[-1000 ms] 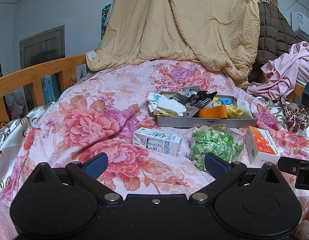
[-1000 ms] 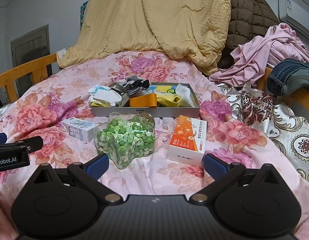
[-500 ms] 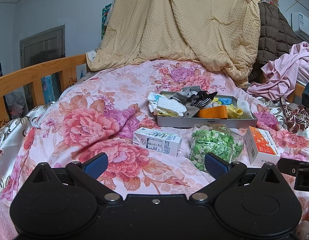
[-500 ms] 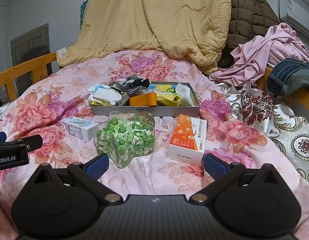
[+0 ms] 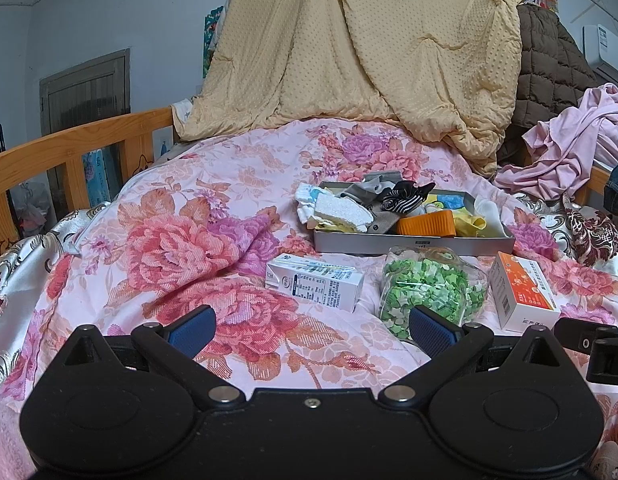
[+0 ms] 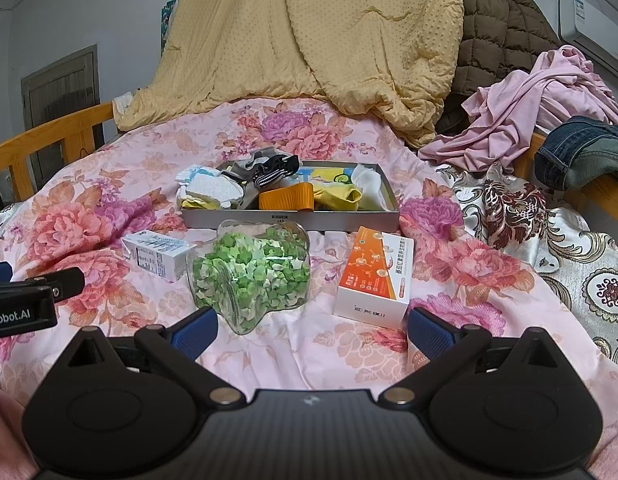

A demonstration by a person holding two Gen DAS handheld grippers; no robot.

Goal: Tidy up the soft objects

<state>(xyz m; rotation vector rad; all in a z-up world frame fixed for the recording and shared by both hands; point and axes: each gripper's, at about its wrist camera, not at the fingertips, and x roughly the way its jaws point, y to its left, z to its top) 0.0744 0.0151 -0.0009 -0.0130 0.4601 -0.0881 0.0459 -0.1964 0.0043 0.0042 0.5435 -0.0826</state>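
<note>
A grey tray (image 5: 413, 245) (image 6: 289, 219) sits on the floral bedspread, holding socks, a white sponge (image 5: 341, 213), an orange band (image 6: 285, 197) and yellow cloth (image 6: 337, 194). In front of it lie a white carton (image 5: 315, 281) (image 6: 157, 255), a clear jar of green paper stars (image 5: 429, 294) (image 6: 251, 274) and an orange-white box (image 5: 523, 296) (image 6: 375, 278). My left gripper (image 5: 311, 330) is open and empty, low over the bedspread before the carton. My right gripper (image 6: 311, 332) is open and empty, just before the jar and box.
A yellow quilt (image 5: 357, 52) is heaped at the back. Pink clothes (image 6: 537, 100) and jeans (image 6: 581, 150) lie at the right. A wooden bed rail (image 5: 69, 140) runs along the left. The left gripper's side shows at the right wrist view's left edge (image 6: 25, 300).
The right gripper has crept slightly forward toward the jar and box. The left gripper has barely moved.
</note>
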